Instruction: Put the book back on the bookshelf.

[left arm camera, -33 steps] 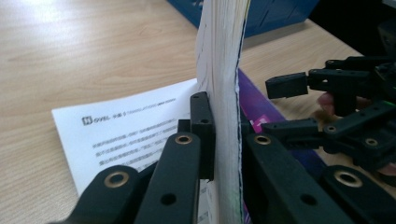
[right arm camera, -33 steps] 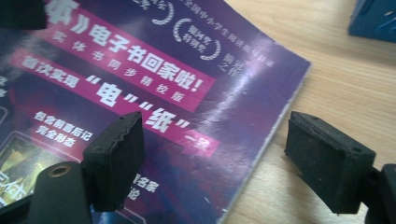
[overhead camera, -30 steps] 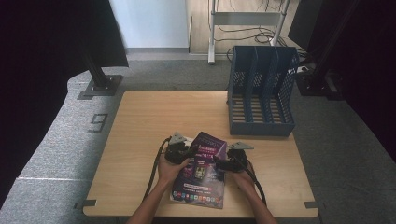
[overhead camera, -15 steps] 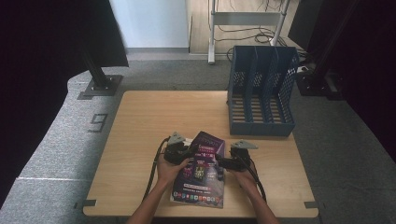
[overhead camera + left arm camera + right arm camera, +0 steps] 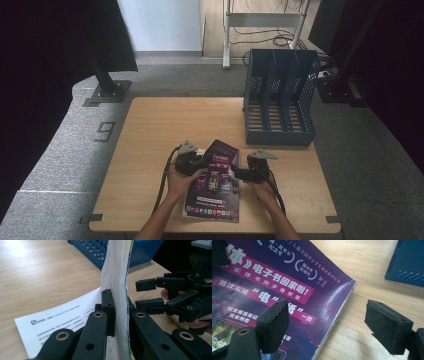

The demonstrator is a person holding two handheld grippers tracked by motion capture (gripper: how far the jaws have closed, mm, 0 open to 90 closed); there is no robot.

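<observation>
A paperback book (image 5: 215, 187) with a purple cover lies at the table's near edge, between the two hands. My left gripper (image 5: 204, 159) is shut on the book's far part. In the left gripper view the jaws (image 5: 119, 307) pinch a thick sheaf of pages (image 5: 116, 270) that stands upright, and a white printed page (image 5: 50, 322) lies flat to its left. My right gripper (image 5: 235, 172) is open at the book's right side. Its jaws (image 5: 329, 322) straddle the cover's edge (image 5: 274, 277), one over the cover and one over bare wood, touching nothing. The same open jaws (image 5: 141, 293) face the upright pages.
A blue slotted file rack (image 5: 280, 95) stands at the table's far right, with its base (image 5: 95, 247) just behind the book and a corner (image 5: 409, 262) beside my right gripper. Bare wood (image 5: 170, 120) stretches over the table's left and far middle.
</observation>
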